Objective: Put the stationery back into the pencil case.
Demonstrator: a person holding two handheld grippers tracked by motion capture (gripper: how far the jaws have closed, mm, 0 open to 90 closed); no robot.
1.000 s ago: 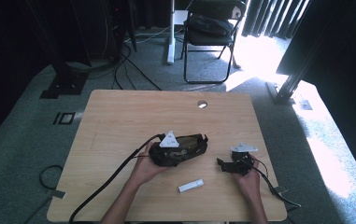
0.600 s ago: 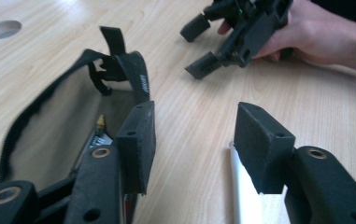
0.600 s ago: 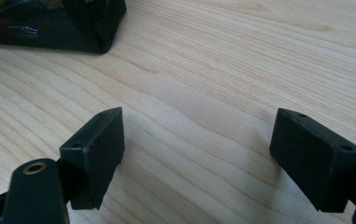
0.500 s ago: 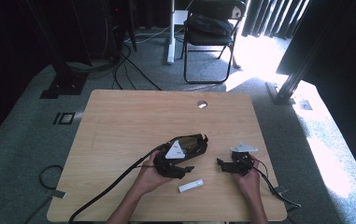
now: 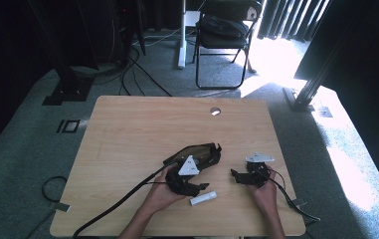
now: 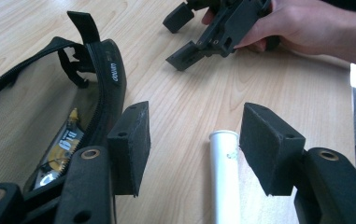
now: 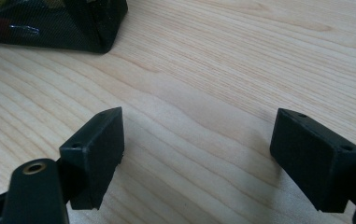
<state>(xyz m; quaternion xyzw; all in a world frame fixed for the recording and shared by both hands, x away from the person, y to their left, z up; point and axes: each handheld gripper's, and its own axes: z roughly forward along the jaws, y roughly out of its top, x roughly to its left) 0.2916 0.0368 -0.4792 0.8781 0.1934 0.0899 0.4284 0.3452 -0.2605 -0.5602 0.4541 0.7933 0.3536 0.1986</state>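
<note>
A black mesh pouch (image 5: 203, 151) lies unzipped mid-table; in the left gripper view the pouch (image 6: 35, 107) holds a yellow-labelled item (image 6: 68, 140). A white tube (image 5: 203, 198) lies just in front of it. My left gripper (image 5: 199, 190) is open right at the tube. In its own view the left gripper (image 6: 194, 135) straddles the tube's (image 6: 224, 177) end, with the tube nearer the right jaw and not gripped. My right gripper (image 5: 236, 175) rests open on the table to the right, and the right gripper (image 7: 196, 140) has only bare wood between its jaws.
The wooden table (image 5: 142, 124) has a round cable hole (image 5: 215, 111) at the back. The pouch's corner (image 7: 49, 23) lies beyond the right gripper. A folding chair (image 5: 224, 30) and floor cables stand behind the table. A hand holds the right gripper (image 6: 222, 28) near the table's right edge.
My left gripper has come off the pouch and moved toward the near edge, down to the white tube. The right gripper has stayed put.
</note>
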